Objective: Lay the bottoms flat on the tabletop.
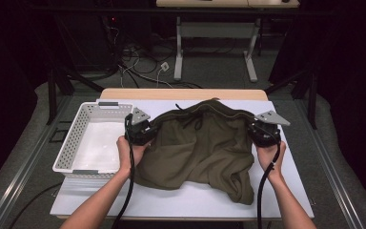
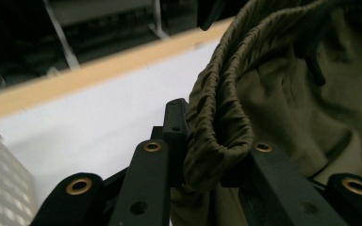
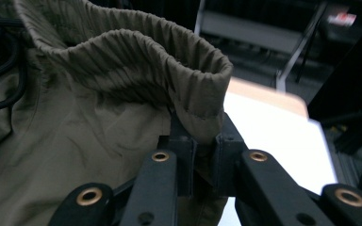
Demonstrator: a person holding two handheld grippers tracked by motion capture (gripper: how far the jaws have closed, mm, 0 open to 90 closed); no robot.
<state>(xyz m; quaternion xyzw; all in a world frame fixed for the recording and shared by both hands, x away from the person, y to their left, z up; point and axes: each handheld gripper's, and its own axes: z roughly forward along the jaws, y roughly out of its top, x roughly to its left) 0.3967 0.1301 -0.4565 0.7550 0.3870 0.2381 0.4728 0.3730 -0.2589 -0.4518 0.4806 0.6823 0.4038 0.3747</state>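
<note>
Pinching the gathered, ribbed elastic waistband of the olive-green garment (image 1: 198, 145), the left gripper (image 1: 142, 128) and right gripper (image 1: 261, 131) each clamp one end; its soft, crumpled cloth sags onto the smooth white surface (image 1: 181, 200) beside a perforated white plastic basket (image 1: 71, 143).

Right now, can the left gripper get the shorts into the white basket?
Probably yes. The left gripper sits right beside the basket, clamped on the shorts waistband; but the right gripper grips the far end.
</note>
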